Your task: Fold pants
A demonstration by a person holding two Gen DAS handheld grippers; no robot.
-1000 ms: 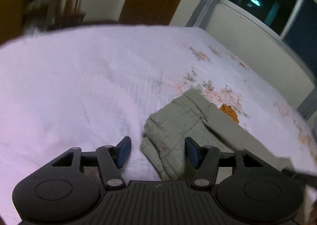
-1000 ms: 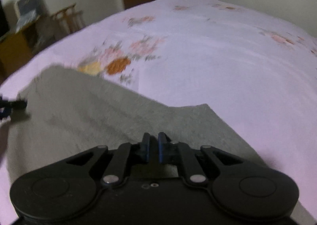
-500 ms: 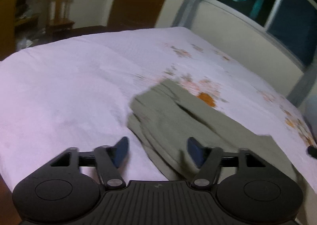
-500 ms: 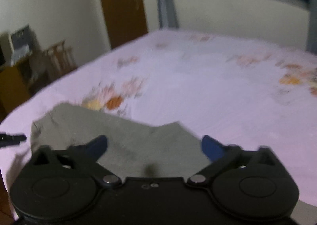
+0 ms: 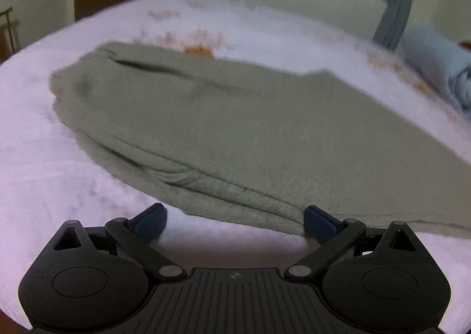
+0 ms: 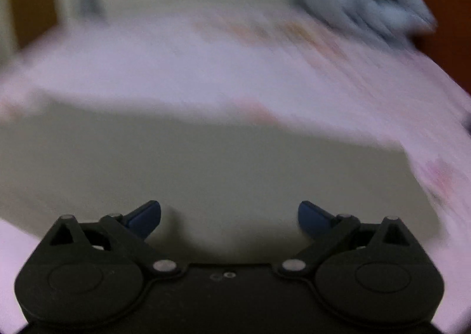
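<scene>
Pants (image 5: 235,127), grey-green, lay folded lengthwise on bed (image 5: 44,157), ready for another fold; left gripper (image 5: 235,220) just widened, right gripper (image 6: 229,217) narrowing slightly, both released, empty.

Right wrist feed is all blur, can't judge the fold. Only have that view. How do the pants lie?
Observer: In the left wrist view the pants lie flat on the bed, folded lengthwise, with stacked layer edges along the near side.
Operator: Left gripper holding any of it?
Observer: No. The left gripper is open, its jaws have just been opening, and the pants' near edge sits just past the right pad without being pinched.
Operator: Anything else on the bed?
Observer: A rolled light blue blanket at the far right, apart from the pants.
</scene>
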